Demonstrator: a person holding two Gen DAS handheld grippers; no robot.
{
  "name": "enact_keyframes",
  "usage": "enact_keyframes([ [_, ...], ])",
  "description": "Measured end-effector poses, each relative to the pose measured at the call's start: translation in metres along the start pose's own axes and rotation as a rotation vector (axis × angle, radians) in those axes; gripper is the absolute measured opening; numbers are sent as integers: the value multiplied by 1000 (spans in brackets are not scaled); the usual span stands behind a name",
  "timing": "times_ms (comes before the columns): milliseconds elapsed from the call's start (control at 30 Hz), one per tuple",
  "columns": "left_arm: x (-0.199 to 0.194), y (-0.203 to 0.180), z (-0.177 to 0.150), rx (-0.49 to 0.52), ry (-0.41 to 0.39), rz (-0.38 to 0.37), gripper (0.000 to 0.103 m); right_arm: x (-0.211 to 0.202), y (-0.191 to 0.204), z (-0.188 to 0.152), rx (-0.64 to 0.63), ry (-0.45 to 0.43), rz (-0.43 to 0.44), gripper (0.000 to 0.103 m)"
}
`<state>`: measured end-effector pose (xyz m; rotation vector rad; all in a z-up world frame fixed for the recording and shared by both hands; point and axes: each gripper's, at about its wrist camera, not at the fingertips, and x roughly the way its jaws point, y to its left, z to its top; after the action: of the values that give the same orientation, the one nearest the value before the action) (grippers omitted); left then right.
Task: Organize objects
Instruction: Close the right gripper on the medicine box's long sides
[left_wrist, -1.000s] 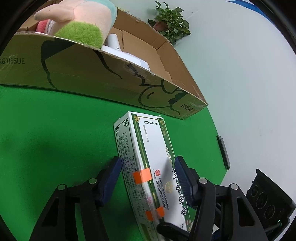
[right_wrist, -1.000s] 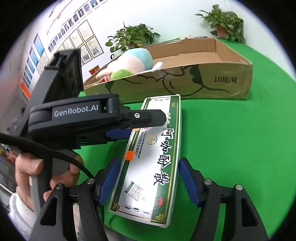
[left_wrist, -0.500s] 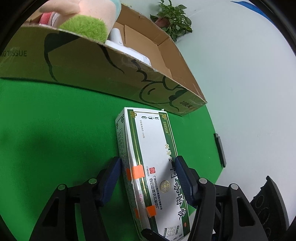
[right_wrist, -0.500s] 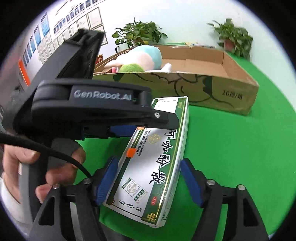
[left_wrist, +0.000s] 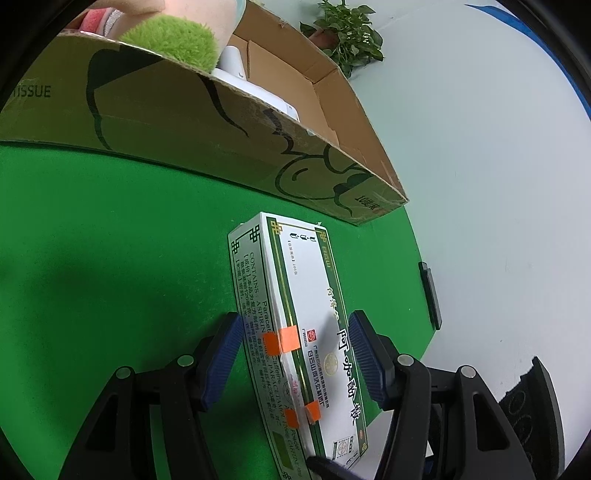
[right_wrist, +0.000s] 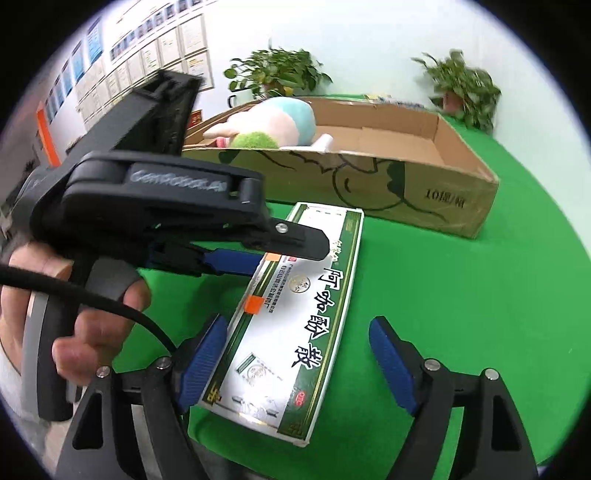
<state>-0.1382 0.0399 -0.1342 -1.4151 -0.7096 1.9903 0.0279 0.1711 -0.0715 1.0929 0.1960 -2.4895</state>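
A long white and green medicine box (left_wrist: 295, 325) with orange tape lies on the green table; it also shows in the right wrist view (right_wrist: 295, 317). My left gripper (left_wrist: 295, 354) is open and straddles the box, pads beside its sides. My right gripper (right_wrist: 299, 354) is open around the box's near end, its left pad close to the box and its right pad apart. The left gripper (right_wrist: 236, 254) shows in the right wrist view over the box. A long cardboard box (left_wrist: 207, 133) stands behind, also in the right wrist view (right_wrist: 406, 192).
A plush toy (right_wrist: 273, 122) and a white item (left_wrist: 255, 88) lie in the cardboard box. Potted plants (right_wrist: 277, 74) stand behind it. The table edge (left_wrist: 417, 258) curves at the right, with a dark flat device (left_wrist: 430, 295) on the floor.
The left gripper has moved a little forward along the medicine box. The right gripper has shifted left around the box's near end. Both stay open.
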Motion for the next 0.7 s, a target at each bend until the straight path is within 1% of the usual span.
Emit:
enact_keyframes([
  [100,5,-3,-2,1,7,-5,57,2,7,-1,-15,9,11,80],
  [167,6,-1,4,-1,11,-10,57,7,11,-1,-11,26,14,80],
  [200,6,-1,6,0,11,-9,57,10,13,-1,-13,33,4,80],
  [233,-6,11,8,1,12,-11,57,14,15,-3,-19,43,-12,79],
  [300,-11,7,-2,5,14,-13,57,20,15,-5,-20,60,-35,78],
  [367,-14,6,-4,5,13,-18,57,22,11,-5,6,65,-28,72],
  [433,-13,5,-4,-1,10,-24,57,21,6,-3,40,61,-21,69],
  [500,-10,2,-6,-1,4,-24,57,19,-2,-1,88,57,13,67],
  [567,-10,2,-6,-6,0,-26,57,17,-15,-1,181,51,109,65],
  [600,-9,6,-6,-8,-4,-26,57,18,-23,-1,243,53,183,65],
  [633,-10,6,-6,-7,-6,-25,56,18,-25,0,259,53,201,65],
  [667,-10,5,-6,-5,-8,-17,50,18,-26,0,257,51,203,65],
  [700,-11,5,-6,3,-12,-4,49,18,-23,1,236,46,191,65],
])
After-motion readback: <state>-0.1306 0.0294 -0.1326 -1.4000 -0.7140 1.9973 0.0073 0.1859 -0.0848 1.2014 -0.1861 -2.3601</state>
